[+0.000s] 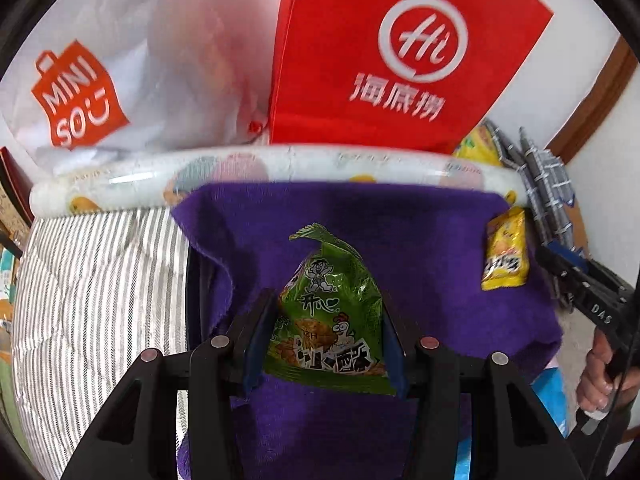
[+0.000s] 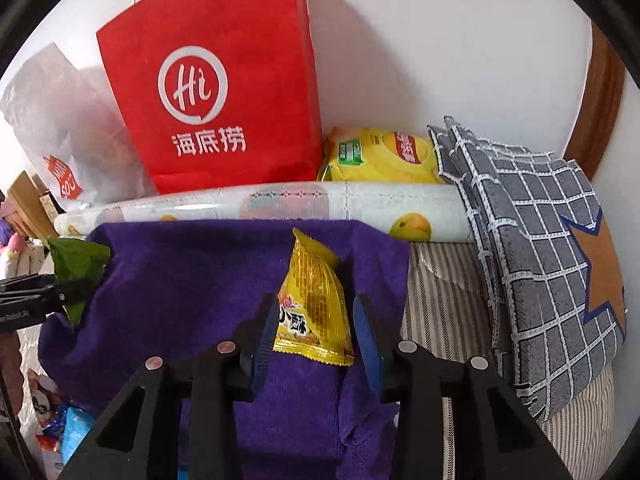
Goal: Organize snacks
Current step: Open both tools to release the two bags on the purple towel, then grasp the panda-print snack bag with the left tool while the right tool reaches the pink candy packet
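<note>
Bedding with grey and white stripes (image 1: 92, 288) covered the surface, and a purple towel (image 1: 420, 248) lay spread over it. Along the towel's far edge ran a rolled sheet printed with fruit (image 2: 360, 204). Behind the roll, against a white wall, stood a red paper bag (image 2: 224, 92) and a white plastic bag with an orange logo (image 1: 120, 80). A large yellow packet (image 2: 384, 156) sat just right of the red bag, and a grey checked pillow with an orange star (image 2: 560, 264) leaned at the right.

The left gripper (image 1: 326, 340) had its jaws partly closed on a green snack packet (image 1: 332, 312), both pads pressing its sides above the towel. The right gripper (image 2: 314, 332) had a yellow snack packet (image 2: 316, 304) between its narrowed jaws; the left pad touched the packet, while a small gap showed at the right pad, so a firm hold could not be confirmed. In the left wrist view a hand (image 1: 604, 376) gripped the right tool's handle.

Counted: two grippers, two small snack packets, one large yellow packet, two bags, one towel, one roll, one pillow
</note>
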